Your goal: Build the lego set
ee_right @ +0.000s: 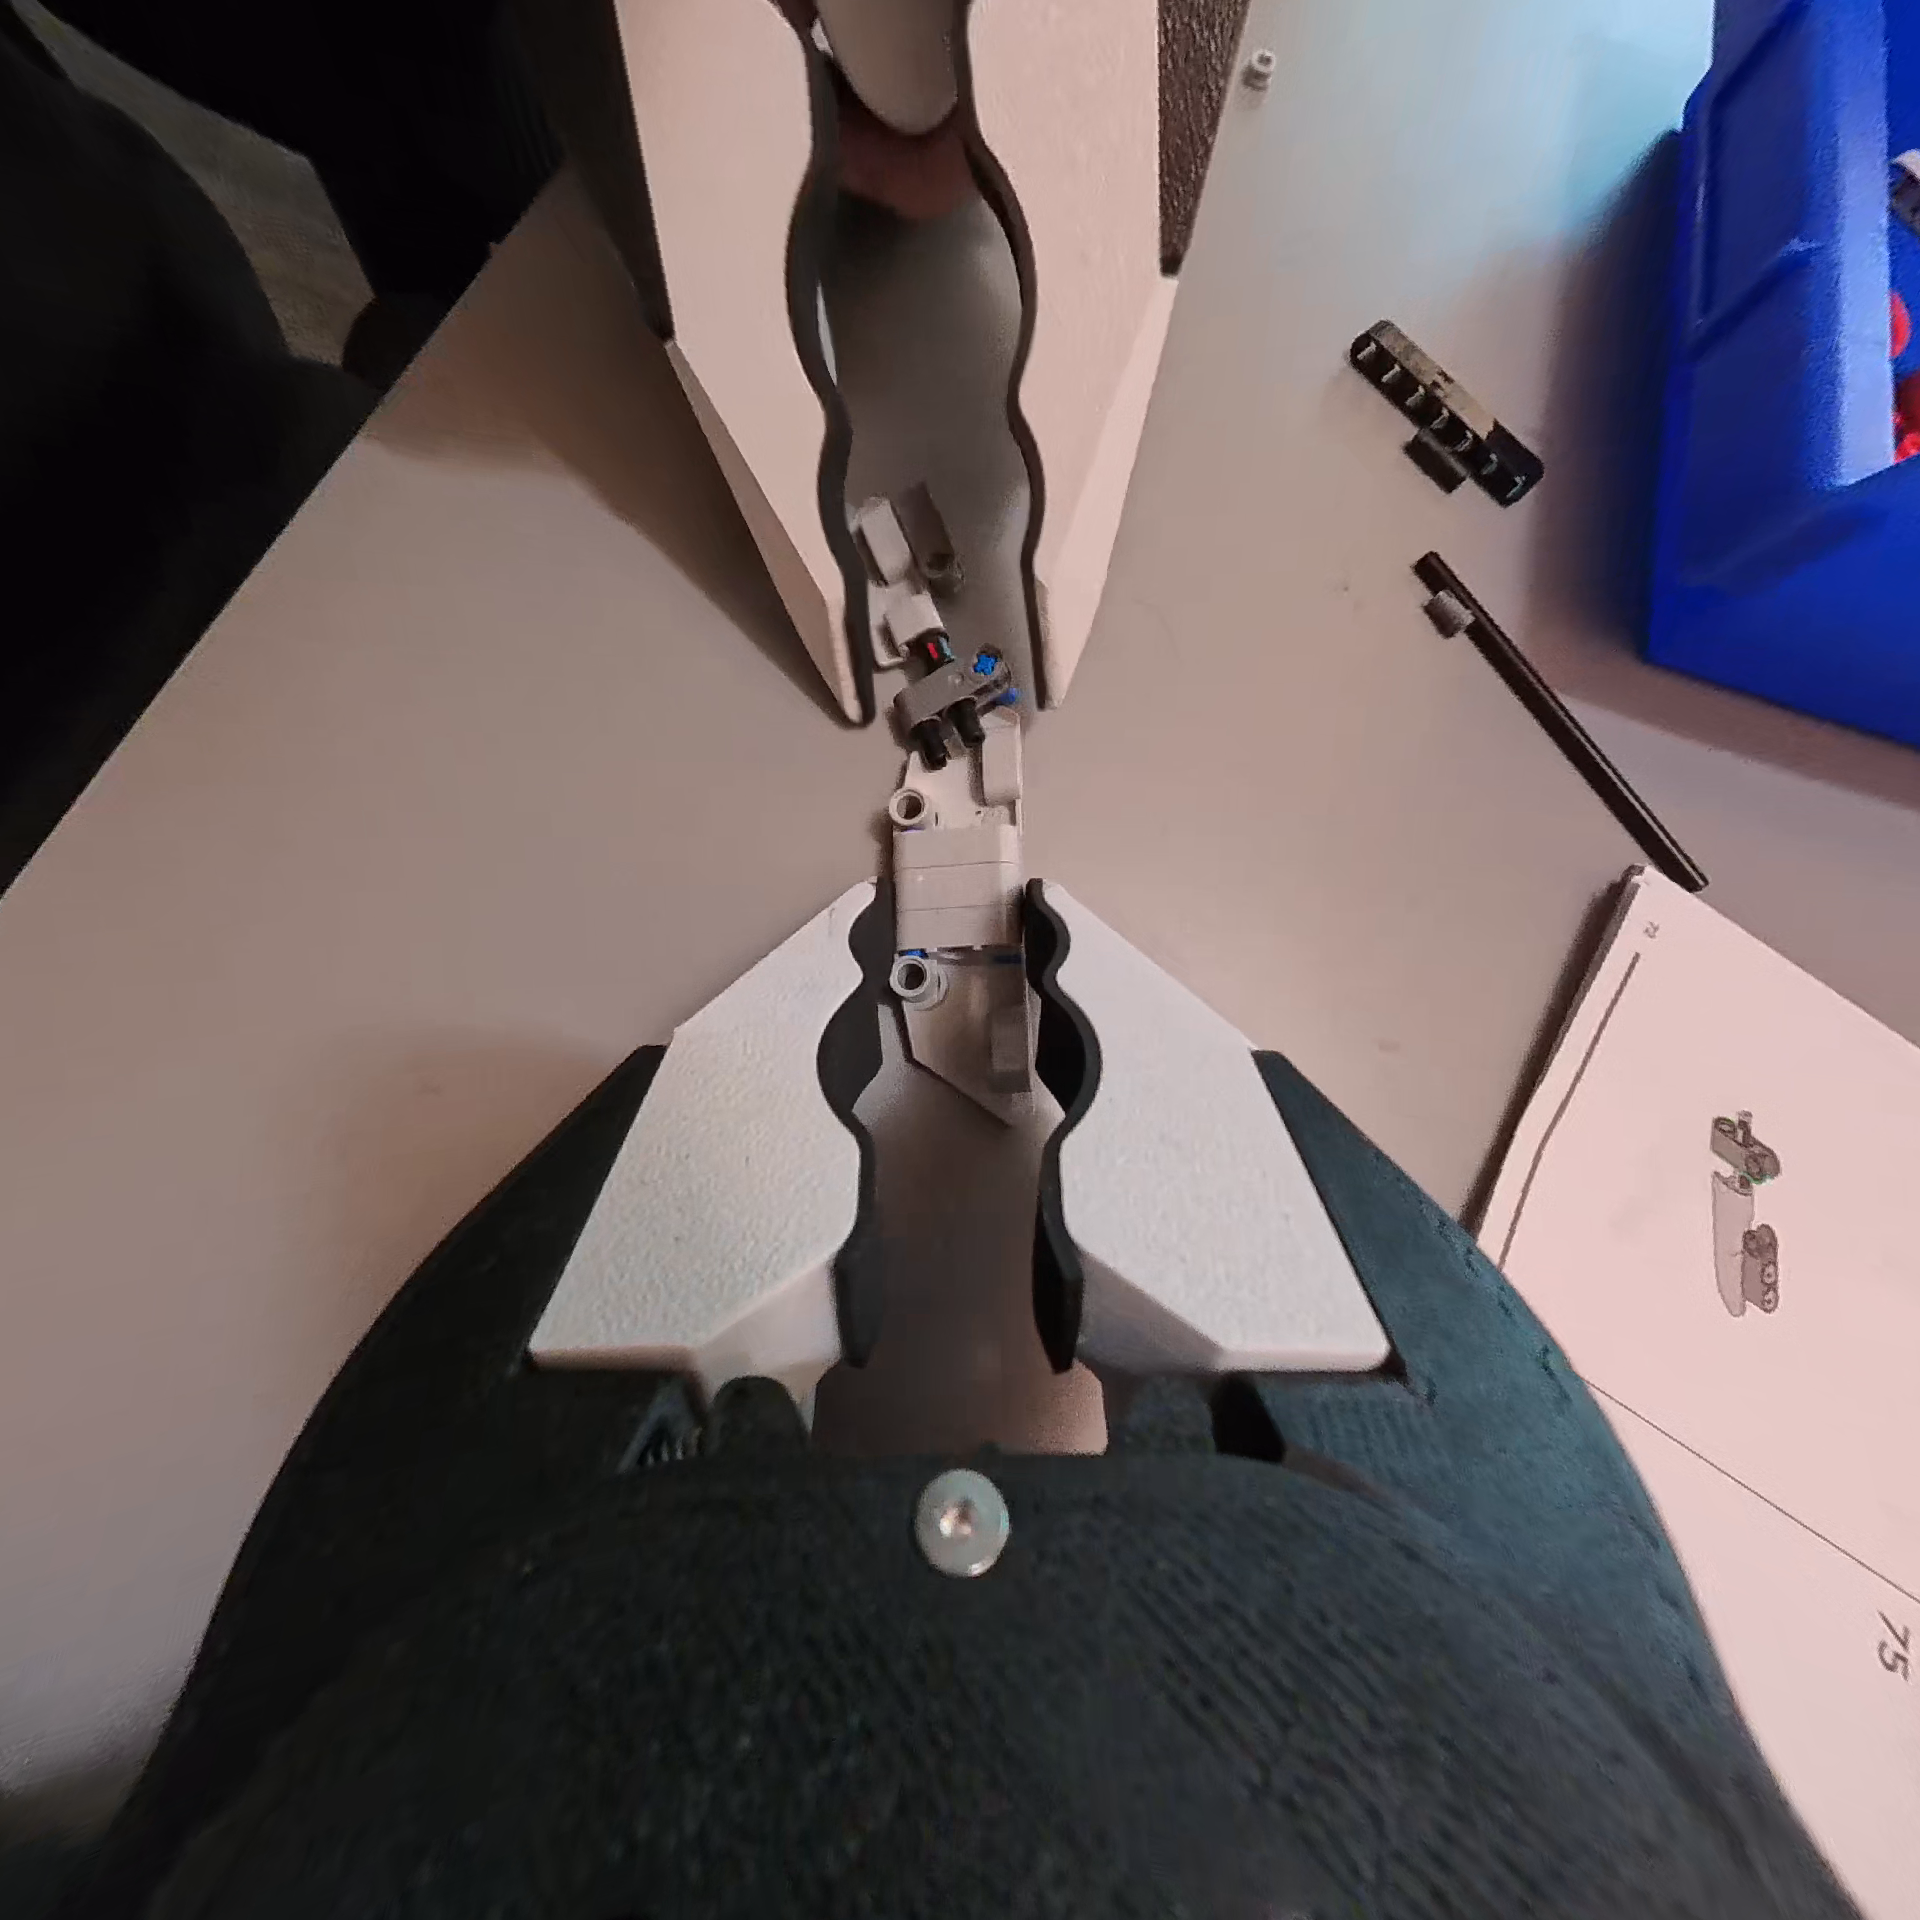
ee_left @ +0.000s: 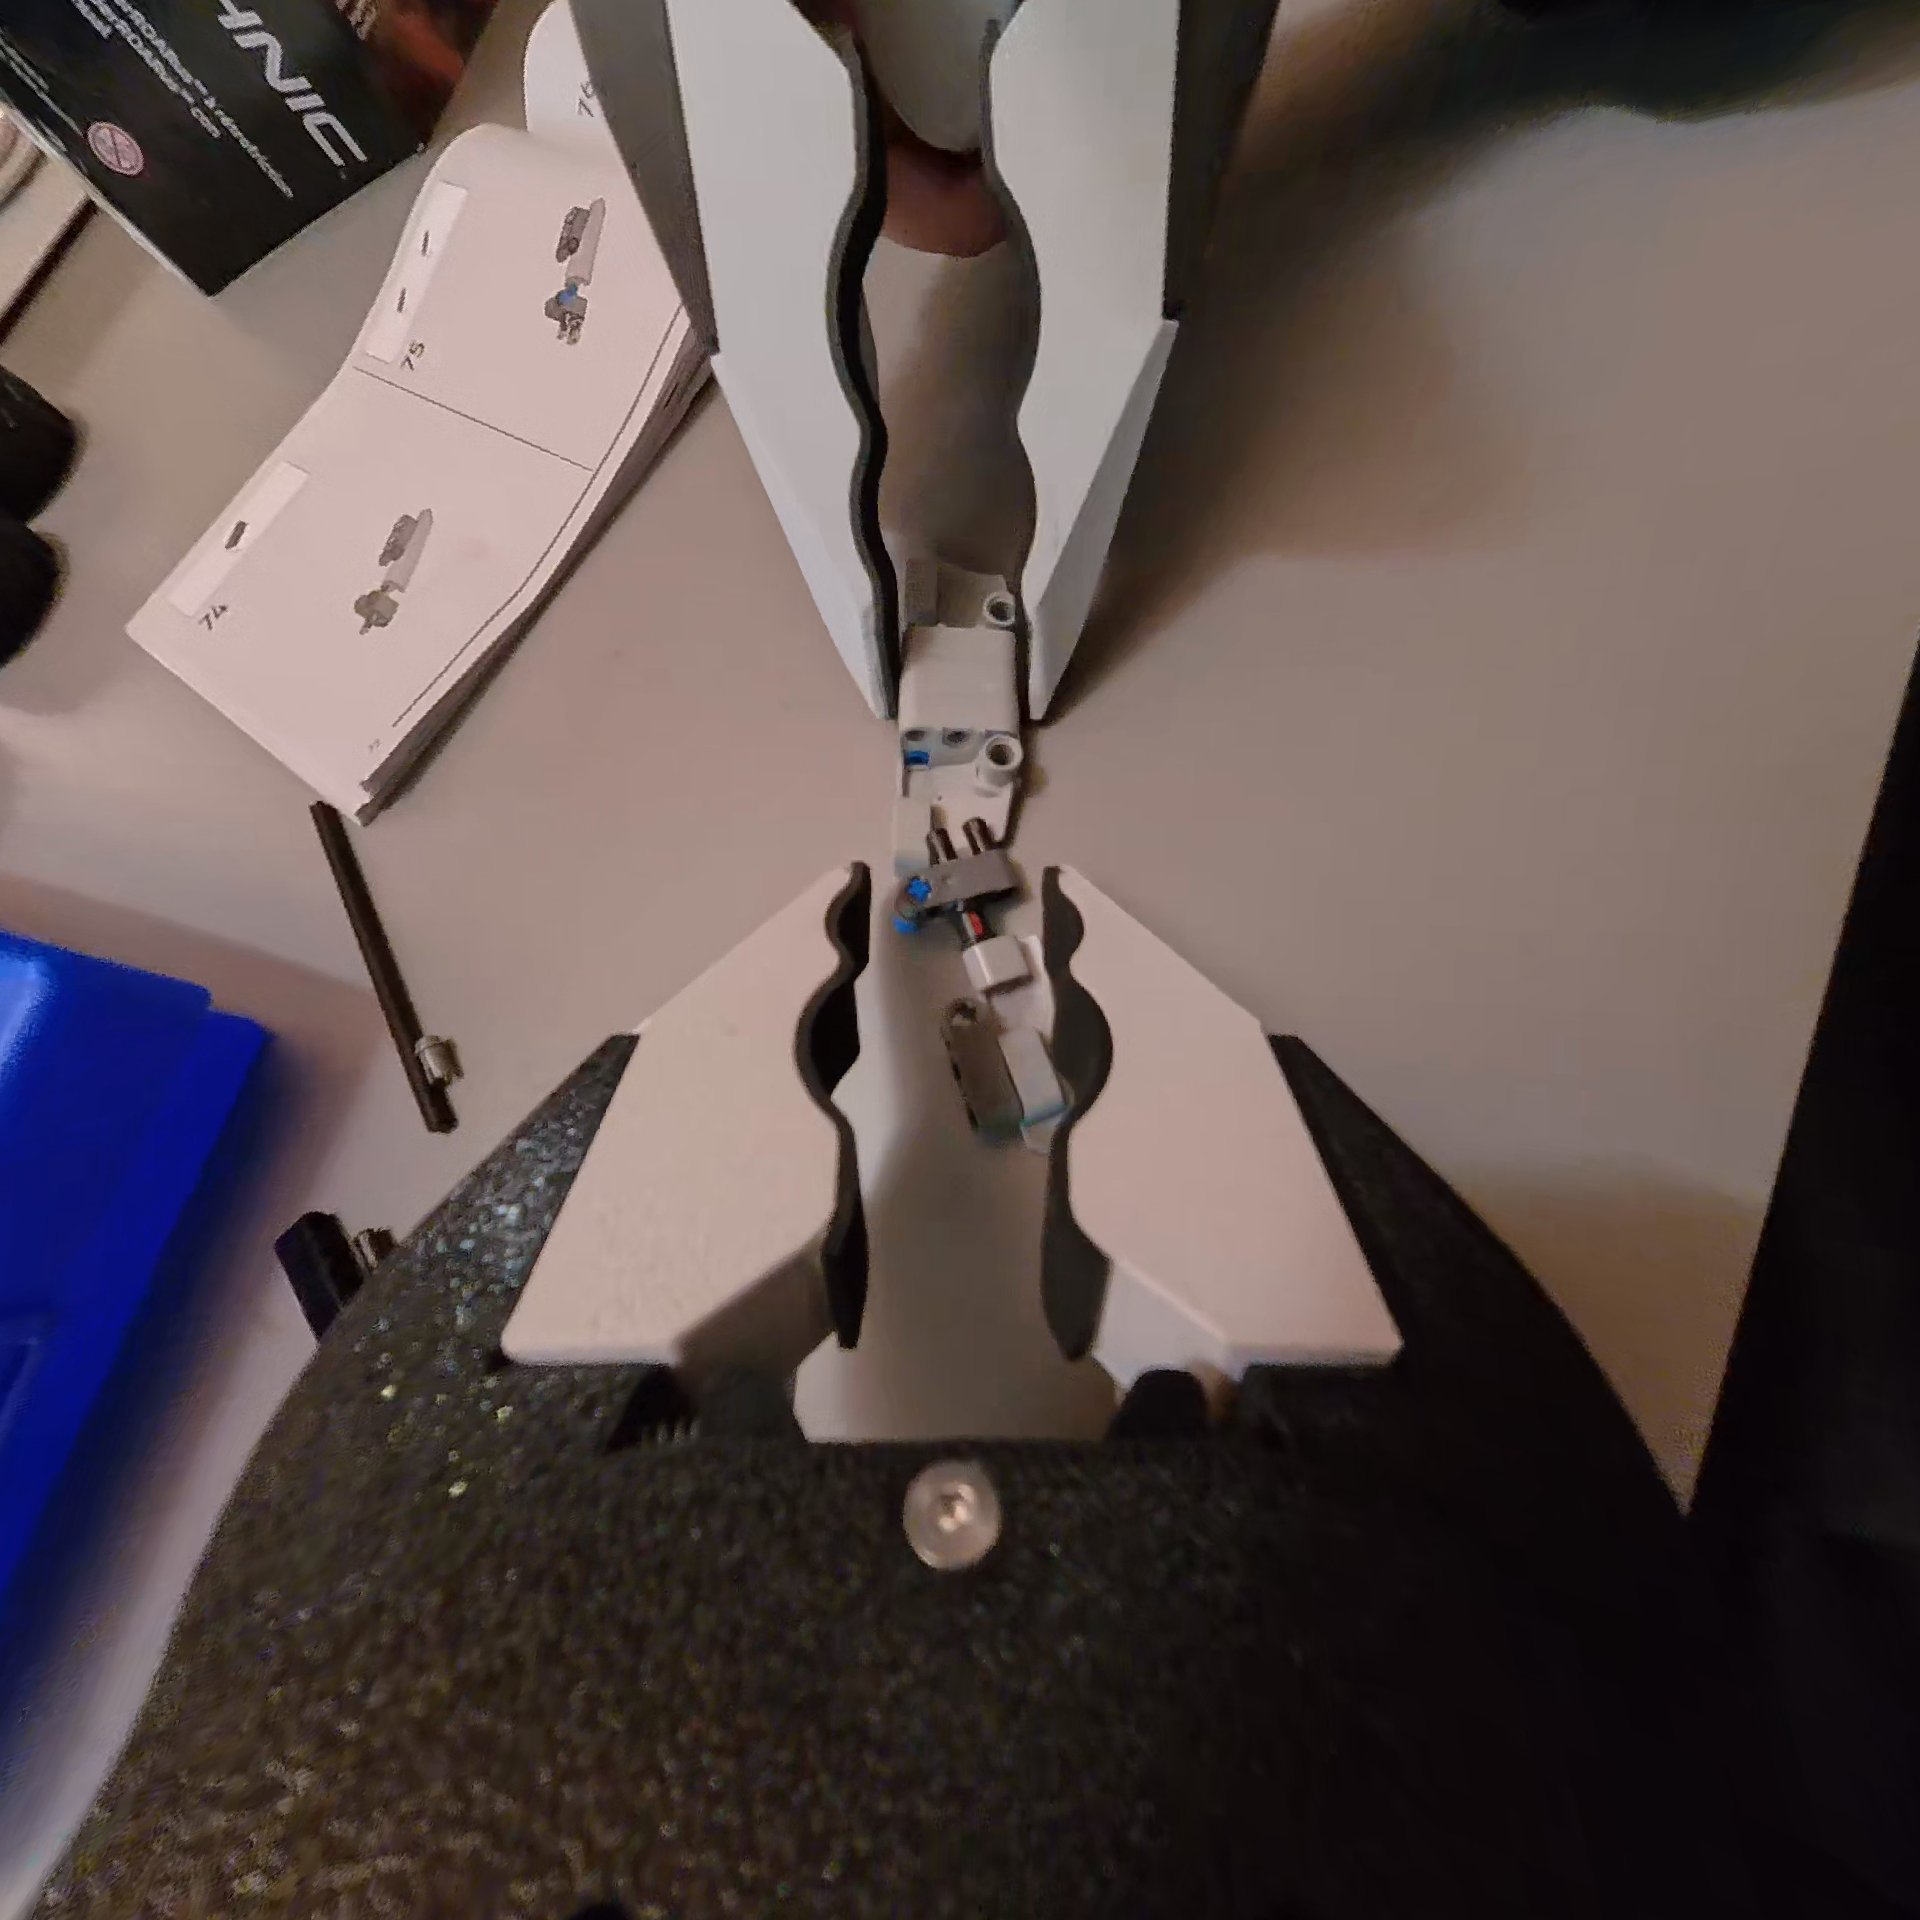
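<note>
My left gripper (ee_left: 951,883) is shut on a small assembly (ee_left: 997,977): a dark grey beam with a blue pin, two black pins and grey connectors. Its black pins point at the holes of a white panel piece (ee_left: 956,686) and almost touch it. The right gripper (ee_left: 961,707) comes in from the far side. In the right wrist view my right gripper (ee_right: 951,904) is shut on the white panel piece (ee_right: 951,873). The left gripper (ee_right: 951,712) faces it, holding the small assembly (ee_right: 914,613). Both are over the beige table (ee_left: 1455,727).
An open instruction booklet (ee_left: 395,499) lies to my left, with a black box (ee_left: 208,125) behind it. A black axle with a grey bush (ee_left: 379,956), a black beam (ee_right: 1444,416) and a blue parts bin (ee_right: 1808,364) are nearby. The table edge (ee_left: 1808,935) runs close on the right.
</note>
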The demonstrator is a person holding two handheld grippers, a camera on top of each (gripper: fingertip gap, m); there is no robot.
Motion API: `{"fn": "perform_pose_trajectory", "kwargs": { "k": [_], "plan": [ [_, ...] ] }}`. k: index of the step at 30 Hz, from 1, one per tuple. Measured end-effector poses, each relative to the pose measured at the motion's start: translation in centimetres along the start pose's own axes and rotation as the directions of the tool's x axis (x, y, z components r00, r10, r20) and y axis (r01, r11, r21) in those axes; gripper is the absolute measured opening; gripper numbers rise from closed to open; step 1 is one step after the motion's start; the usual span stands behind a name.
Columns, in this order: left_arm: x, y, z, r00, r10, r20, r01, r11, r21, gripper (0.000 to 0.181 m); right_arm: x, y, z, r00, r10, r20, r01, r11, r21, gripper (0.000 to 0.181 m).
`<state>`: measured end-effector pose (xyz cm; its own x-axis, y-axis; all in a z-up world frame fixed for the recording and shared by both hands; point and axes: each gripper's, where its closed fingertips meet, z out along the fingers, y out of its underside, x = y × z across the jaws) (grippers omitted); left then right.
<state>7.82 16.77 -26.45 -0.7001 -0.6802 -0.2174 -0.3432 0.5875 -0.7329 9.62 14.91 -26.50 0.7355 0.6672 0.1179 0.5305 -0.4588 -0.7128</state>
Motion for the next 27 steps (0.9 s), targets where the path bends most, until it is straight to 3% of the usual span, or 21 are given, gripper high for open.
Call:
{"fn": "perform_pose_trajectory", "kwargs": {
  "k": [5,10,17,27],
  "plan": [
    [0.1,-0.1,0.2,1.000,0.006,-0.028,-0.006,1.000,0.002,0.021,0.4,-0.4,-0.2,0.995,-0.060,-0.080,0.062,0.998,0.024,0.025],
    [0.1,-0.1,0.3,0.997,0.012,-0.074,-0.011,1.000,0.010,0.020,0.0,-0.5,0.2,0.994,-0.103,-0.042,0.105,0.993,0.047,0.022],
    [0.1,0.0,0.2,0.993,0.002,-0.116,-0.001,1.000,0.016,0.020,-0.3,-0.6,0.3,0.998,-0.056,-0.011,0.057,0.997,0.058,0.022],
    [0.2,0.7,-1.0,0.997,-0.005,-0.073,0.007,1.000,0.017,0.028,-0.3,-0.7,0.4,0.999,0.032,-0.001,-0.032,0.996,0.081,0.023]
  ]
}}
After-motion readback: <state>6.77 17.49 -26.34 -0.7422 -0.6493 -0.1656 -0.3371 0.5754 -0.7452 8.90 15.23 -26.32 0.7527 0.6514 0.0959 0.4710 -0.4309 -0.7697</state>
